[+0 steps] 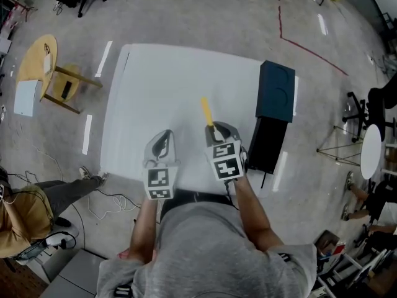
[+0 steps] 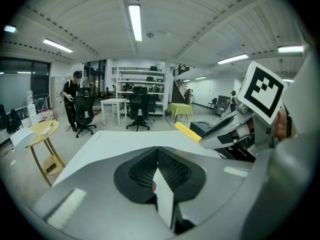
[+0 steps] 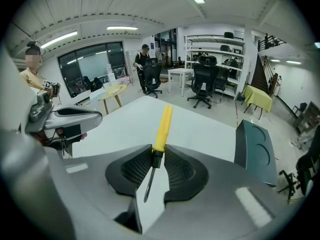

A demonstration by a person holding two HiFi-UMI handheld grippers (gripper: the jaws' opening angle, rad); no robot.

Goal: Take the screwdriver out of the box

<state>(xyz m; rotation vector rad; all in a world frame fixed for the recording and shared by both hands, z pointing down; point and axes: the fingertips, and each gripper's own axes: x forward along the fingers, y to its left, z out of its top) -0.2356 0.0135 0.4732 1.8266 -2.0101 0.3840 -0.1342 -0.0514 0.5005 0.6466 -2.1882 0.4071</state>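
My right gripper [image 3: 156, 156] is shut on the screwdriver [image 3: 161, 134], clamped at the black collar where the yellow handle meets the metal shaft. The handle sticks out forward over the white table [image 1: 161, 98]; the shaft runs back toward the camera. In the head view the right gripper [image 1: 218, 131] hovers over the table's near right part with the yellow handle [image 1: 206, 111] pointing away. My left gripper [image 1: 162, 143] hangs beside it to the left, jaws pressed together with nothing between them [image 2: 157, 165]. The dark box [image 1: 276, 92] stands at the table's right edge, to the right of the right gripper.
A black case [image 1: 268, 144] stands on the floor beside the table's right edge. A round yellow side table [image 1: 37, 61] stands to the left. A seated person [image 1: 28, 207] is at the lower left. Office chairs and shelves [image 2: 137, 101] fill the far room.
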